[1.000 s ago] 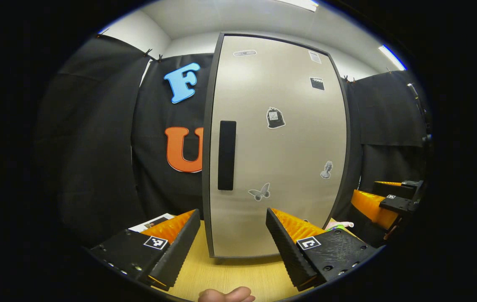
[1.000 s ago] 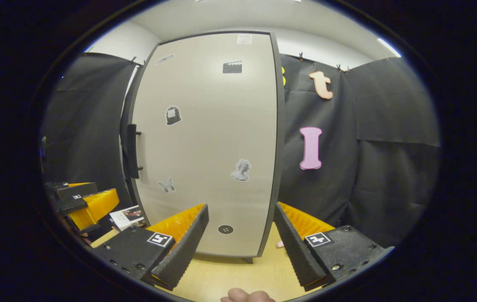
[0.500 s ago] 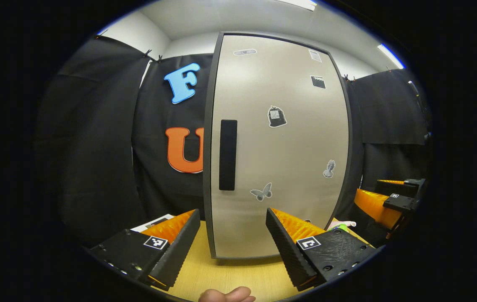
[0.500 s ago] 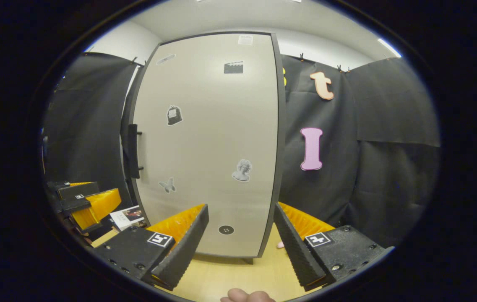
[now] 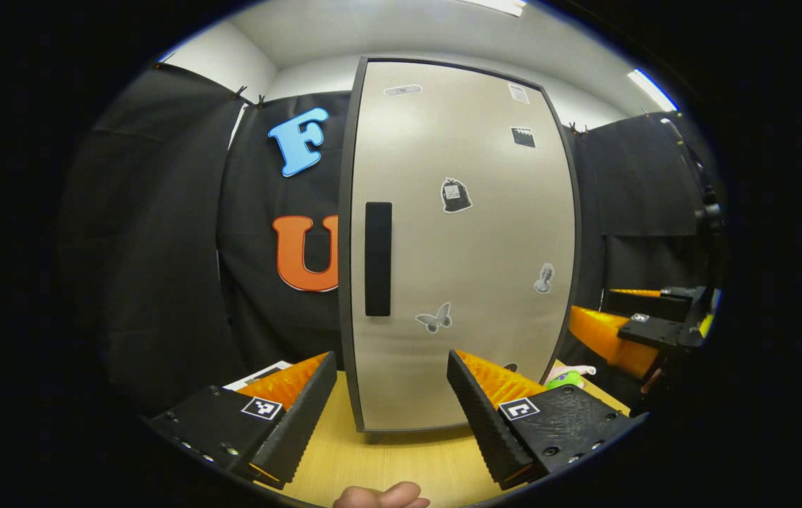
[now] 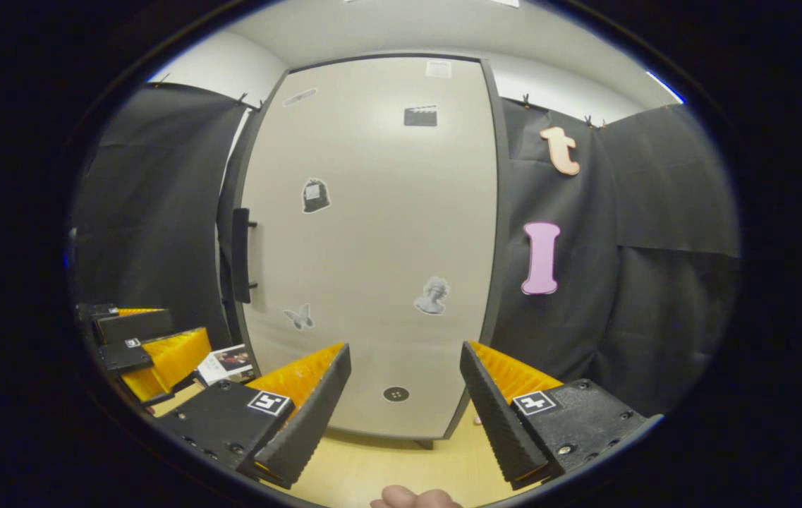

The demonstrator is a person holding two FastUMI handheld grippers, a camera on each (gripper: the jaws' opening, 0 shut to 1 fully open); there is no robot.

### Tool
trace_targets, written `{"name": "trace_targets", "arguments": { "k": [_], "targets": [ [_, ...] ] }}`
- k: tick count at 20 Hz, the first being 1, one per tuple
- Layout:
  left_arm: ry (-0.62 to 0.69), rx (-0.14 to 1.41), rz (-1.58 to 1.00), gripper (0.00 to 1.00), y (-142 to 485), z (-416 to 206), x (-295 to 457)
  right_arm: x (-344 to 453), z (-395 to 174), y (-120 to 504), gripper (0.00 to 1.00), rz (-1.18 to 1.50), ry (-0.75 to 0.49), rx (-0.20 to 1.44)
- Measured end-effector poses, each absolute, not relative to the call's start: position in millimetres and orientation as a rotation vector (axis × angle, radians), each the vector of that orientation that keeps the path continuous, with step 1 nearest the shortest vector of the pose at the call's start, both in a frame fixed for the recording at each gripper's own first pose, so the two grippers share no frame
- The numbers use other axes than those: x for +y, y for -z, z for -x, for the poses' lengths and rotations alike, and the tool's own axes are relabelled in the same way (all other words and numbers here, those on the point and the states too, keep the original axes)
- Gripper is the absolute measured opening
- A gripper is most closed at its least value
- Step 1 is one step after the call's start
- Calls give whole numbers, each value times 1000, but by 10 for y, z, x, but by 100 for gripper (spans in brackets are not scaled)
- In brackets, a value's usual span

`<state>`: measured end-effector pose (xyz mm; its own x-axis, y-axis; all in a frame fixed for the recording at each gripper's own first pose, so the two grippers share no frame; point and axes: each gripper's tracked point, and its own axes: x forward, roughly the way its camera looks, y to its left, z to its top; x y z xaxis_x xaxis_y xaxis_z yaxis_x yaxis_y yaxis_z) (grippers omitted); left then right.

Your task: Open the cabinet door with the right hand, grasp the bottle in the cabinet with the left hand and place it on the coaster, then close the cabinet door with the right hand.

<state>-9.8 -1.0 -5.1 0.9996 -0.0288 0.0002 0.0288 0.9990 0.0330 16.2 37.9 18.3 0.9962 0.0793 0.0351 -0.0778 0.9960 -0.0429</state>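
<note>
A tall beige cabinet door (image 5: 464, 240) with a dark frame stands shut on the wooden table, carrying several stickers and a black vertical handle (image 5: 377, 259) near its left edge. My left gripper (image 5: 392, 406) is open just in front of the door's lower part, holding nothing. In the right gripper view the same door (image 6: 372, 247) and handle (image 6: 240, 255) appear, and my right gripper (image 6: 404, 402) is open in front of the door's lower right, also holding nothing. The right gripper (image 5: 644, 328) shows far right in the left gripper view; the left gripper (image 6: 150, 349) shows low left in the right gripper view.
The wooden table (image 5: 386, 466) runs under the cabinet. A printed card (image 6: 228, 362) lies on it left of the cabinet. Small pink and green things (image 5: 568, 376) lie at the cabinet's right foot. Black cloth walls surround the booth. A fingertip (image 5: 379, 496) shows at the bottom edge.
The right gripper has shifted a little leftward, so the door sits further right in its view. The left gripper view has barely changed. Both grippers stayed open.
</note>
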Motion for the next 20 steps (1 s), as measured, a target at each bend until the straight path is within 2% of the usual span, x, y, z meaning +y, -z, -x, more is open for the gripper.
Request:
{"name": "trace_targets", "arguments": {
  "k": [14, 20],
  "targets": [
    [-34, -18, -128, 95, 341, 1161, 560, 2047, -608, -240, 100, 154, -331, -72],
    [-79, 20, -119, 96, 526, 1395, 698, 2474, -781, -434, 100, 149, -377, -111]
  ]
}}
